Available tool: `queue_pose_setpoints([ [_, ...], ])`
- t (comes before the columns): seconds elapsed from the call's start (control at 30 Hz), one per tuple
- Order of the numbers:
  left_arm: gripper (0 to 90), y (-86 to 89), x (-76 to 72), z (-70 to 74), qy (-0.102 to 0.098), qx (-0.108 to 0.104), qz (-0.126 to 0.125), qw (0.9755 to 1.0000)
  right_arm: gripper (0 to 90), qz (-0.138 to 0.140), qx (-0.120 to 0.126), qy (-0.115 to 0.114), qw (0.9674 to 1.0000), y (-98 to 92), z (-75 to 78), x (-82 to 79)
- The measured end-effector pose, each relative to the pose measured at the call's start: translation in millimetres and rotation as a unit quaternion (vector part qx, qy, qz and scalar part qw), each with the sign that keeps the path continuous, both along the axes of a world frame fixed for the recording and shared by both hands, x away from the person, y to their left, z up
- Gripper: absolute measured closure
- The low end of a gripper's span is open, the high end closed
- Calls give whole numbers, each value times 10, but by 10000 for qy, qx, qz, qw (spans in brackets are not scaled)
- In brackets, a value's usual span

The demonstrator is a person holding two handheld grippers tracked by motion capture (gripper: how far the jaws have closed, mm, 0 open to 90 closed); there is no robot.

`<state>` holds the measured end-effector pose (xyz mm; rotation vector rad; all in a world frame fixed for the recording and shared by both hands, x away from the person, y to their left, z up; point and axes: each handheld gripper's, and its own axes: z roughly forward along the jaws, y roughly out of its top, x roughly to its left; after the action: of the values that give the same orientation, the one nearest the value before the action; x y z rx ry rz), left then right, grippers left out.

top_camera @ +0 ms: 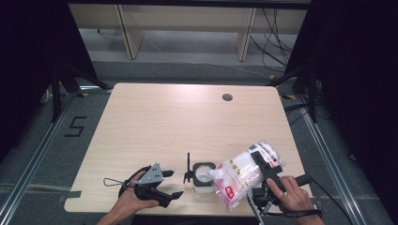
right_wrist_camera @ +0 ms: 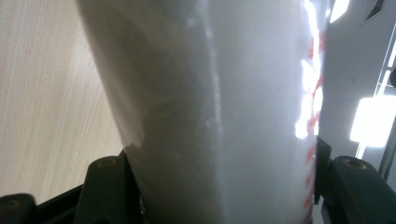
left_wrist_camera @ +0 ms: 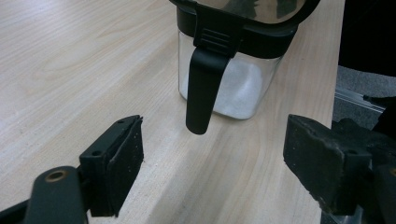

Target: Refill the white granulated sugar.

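- A light wooden table (top_camera: pixel 155 126) with rounded corners takes up the middle of the high view.
- A round dark cable hole (top_camera: pixel 227 97) sits in the table near its far right corner.
- A pale wooden shelf unit (top_camera: pixel 187 21) with upright legs stands on the floor beyond the far edge of the table.
- Loose black cables (top_camera: pixel 274 40) hang and trail behind the far right corner of the table.
- A black digit 5 (top_camera: pixel 76 126) is marked on the grey floor just left of the table.
- Metal rails (top_camera: pixel 33 159) run along the floor on both sides of the table.
- Black tripod legs (top_camera: pixel 63 79) stand off the far left corner of the table.
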<state>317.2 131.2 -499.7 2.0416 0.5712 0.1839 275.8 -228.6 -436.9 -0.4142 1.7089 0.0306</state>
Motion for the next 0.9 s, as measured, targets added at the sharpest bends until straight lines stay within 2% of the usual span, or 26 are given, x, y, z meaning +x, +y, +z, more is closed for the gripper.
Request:
queue_pose_setpoints([
  [0.03, 197, 0, 0, 0, 0, 3, -1, 10000, 408, 55, 132, -31, 9999, -10, -31, 9],
  [0.07, 197, 0, 0, 0, 0, 3, -1, 10000, 408, 55, 132, -31, 9999, -10, -31, 9],
  [0.1, 197, -1, -1, 0, 1, -2, -2, 10000, 407, 362, -396, -61, 9985, 31, 31, 43],
  [0.13, 197, 0, -1, 0, 0, -2, -1, 10000, 407, 362, -396, -61, 9985, 31, 31, 43],
  [0.17, 197, 0, 0, 0, -1, 1, -1, 10000, 408, -23, 30, 48, 10000, -2, -38, 5],
  [0.23, 197, 1, 0, -1, -7, -4, -2, 10000, 408, -73, 7, 73, 9999, 3, -36, 0],
  [0.27, 197, 1, 0, -1, -6, -5, -2, 10000, 408, 489, -672, -21, 9965, 59, 47, 64],
  [0.3, 197, 2, 2, 1, -23, 10, -10, 10000, 408, -92, -76, 72, 9999, 11, -36, -3],
  [0.33, 197, 2, 2, 1, -23, 10, -10, 10000, 408, -92, -76, 72, 9999, 11, -36, -3],
  [0.37, 197, -7, -7, -2, 27, -62, 8, 10000, 408, 598, -851, -4, 9946, 77, 43, 82],
  [0.4, 197, -1, -2, 0, 6, -15, 2, 10000, 408, 598, -851, -4, 9946, 77, 43, 82],
  [0.43, 197, 2, -1, 2, -5, 11, 6, 10000, 408, -111, -43, 116, 9999, 8, -76, 4],
  [0.6, 197, 2, -2, 3, 2, 22, 7, 10000, 408, -65, 12, 65, 10000, 5, -77, 7],
  [0.63, 197, 0, -1, 0, 5, 0, -3, 10000, 408, -82, -86, 84, 9999, 9, -52, 1],
  [0.77, 197, 0, 3, -1, 2, -1, -35, 10000, 408, -69, -105, 46, 9999, 11, -33, 2],
  [0.87, 197, 4, 11, 1, -37, 25, -81, 10000, 408, 88, -65, 5, 9999, 3, -36, 20],
  [0.9, 197, -4, 1, -3, 29, -38, -37, 10000, 408, 60, -46, -9, 10000, 4, -40, 17],
])
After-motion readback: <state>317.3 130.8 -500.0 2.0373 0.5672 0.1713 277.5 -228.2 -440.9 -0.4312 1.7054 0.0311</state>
